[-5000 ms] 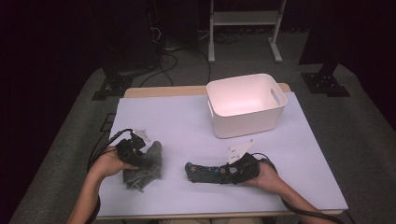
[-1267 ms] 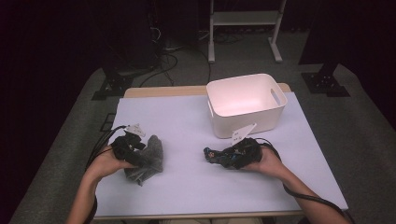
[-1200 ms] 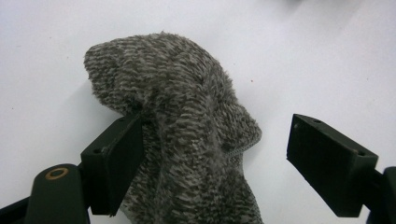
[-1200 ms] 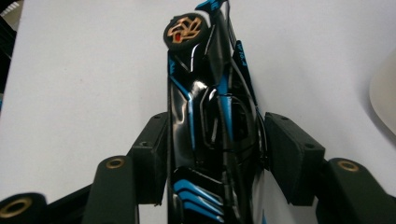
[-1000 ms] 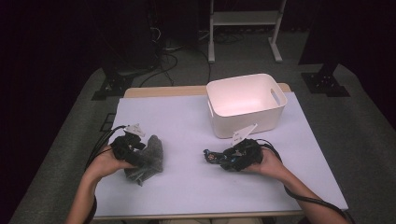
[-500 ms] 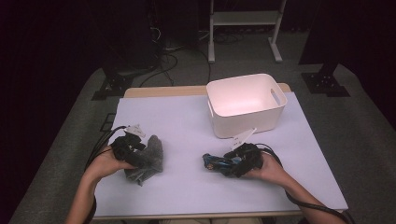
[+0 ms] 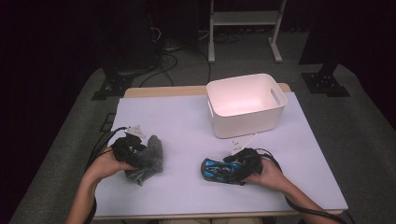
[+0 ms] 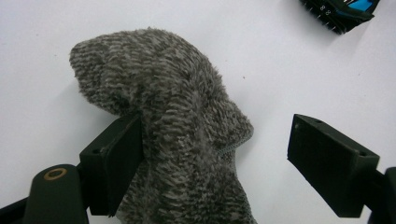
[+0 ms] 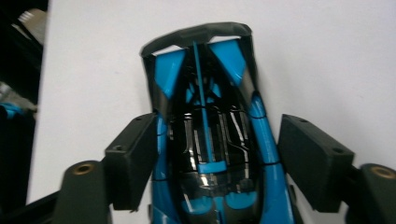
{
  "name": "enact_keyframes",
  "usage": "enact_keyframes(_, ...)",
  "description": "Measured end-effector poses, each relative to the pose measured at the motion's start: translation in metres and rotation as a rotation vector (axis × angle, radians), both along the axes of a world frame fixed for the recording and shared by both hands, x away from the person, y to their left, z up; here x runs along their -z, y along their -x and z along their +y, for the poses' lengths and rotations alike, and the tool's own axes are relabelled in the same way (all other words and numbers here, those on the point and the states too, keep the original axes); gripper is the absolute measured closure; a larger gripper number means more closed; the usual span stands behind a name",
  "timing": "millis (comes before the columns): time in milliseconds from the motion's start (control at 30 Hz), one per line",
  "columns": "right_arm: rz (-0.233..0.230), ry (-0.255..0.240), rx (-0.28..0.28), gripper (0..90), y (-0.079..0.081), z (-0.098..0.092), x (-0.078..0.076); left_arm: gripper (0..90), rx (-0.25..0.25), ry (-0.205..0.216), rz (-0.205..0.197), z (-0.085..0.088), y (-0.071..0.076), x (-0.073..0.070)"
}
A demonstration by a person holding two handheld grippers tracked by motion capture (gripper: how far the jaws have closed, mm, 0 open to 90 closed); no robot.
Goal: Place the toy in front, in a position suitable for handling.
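A fuzzy grey cloth (image 8: 163,84) lies bunched on the white table at the near left (image 7: 150,156). My left gripper (image 8: 219,135) straddles it. One pad touches the fabric and the other stands well clear, so the gripper (image 7: 133,151) is open. A blue and black toy car (image 9: 205,93) rests on the table at the near middle (image 7: 215,169), nose pointing left. My right gripper (image 9: 219,135) reaches around the car from behind (image 7: 236,165). Its jaws have just been opening, and the pads flank the car's sides without pressing on it.
A white plastic bin (image 7: 245,105) with cut-out handles stands at the back right of the table. The table's front edge runs just below both hands. Cables trail from each gripper toward the person. A dark floor with stands surrounds the table.
The right hand and the toy car have come slightly toward the near edge of the table. The left hand and the grey cloth have stayed put.
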State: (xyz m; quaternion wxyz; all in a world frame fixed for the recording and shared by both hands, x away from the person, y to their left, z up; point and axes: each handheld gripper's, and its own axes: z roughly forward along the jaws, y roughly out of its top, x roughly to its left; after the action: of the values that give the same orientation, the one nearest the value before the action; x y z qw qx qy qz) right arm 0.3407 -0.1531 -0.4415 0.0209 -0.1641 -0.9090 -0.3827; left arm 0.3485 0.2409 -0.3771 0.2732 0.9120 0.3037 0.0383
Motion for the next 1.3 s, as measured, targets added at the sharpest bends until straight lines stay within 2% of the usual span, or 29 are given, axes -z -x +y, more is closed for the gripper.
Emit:
enact_keyframes(33, 0.006, 0.0, -0.008, 23.6, 0.0, 0.0, 0.0, 17.5, 0.0, -0.003, 0.0, 0.0, 0.0, 0.0)
enact_keyframes(100, -0.016, 0.017, -0.028, 21.0, 0.001, 0.002, 0.001, 17.5, -0.003, 0.001, 0.003, 0.0, 0.0, 0.001)
enact_keyframes(133, -0.008, 0.017, -0.031, 20.1, 0.002, 0.003, 0.0, 17.5, 0.002, 0.001, 0.002, 0.0, 0.0, 0.001)
enact_keyframes(333, -0.054, 0.108, -0.076, 20.5, 0.002, 0.014, 0.006, 16.8, 0.002, 0.005, 0.002, -0.001, 0.0, 0.003)
enact_keyframes(367, -0.054, 0.108, -0.076, 20.5, 0.002, 0.014, 0.006, 16.7, 0.002, 0.005, 0.002, -0.001, 0.0, 0.003)
enact_keyframes(400, -0.105, 0.14, -0.09, 24.1, 0.004, 0.018, 0.008, 16.7, 0.003, 0.01, 0.0, -0.001, 0.0, 0.003)
enact_keyframes(433, -0.12, 0.144, -0.098, 24.5, 0.004, 0.019, 0.008, 16.7, 0.001, 0.012, 0.001, -0.001, 0.001, 0.003)
enact_keyframes(500, -0.141, 0.142, -0.103, 24.7, 0.006, 0.018, 0.009, 16.7, 0.0, 0.009, 0.003, 0.0, 0.001, 0.004)
enact_keyframes(700, -0.15, 0.126, -0.103, 25.0, 0.007, 0.016, 0.01, 16.6, -0.001, 0.011, 0.014, 0.002, 0.003, 0.009)
enact_keyframes(1000, -0.117, 0.085, -0.099, 25.1, 0.005, 0.014, 0.011, 16.6, 0.0, 0.01, 0.016, 0.002, 0.002, 0.008)
enact_keyframes(1200, -0.135, 0.093, -0.132, 25.1, 0.013, 0.017, 0.008, 15.8, 0.0, 0.015, 0.013, 0.0, 0.003, 0.009)
enact_keyframes(1300, -0.136, 0.082, -0.149, 25.1, 0.016, 0.019, 0.006, 15.8, 0.001, 0.016, 0.008, 0.0, 0.005, 0.009)
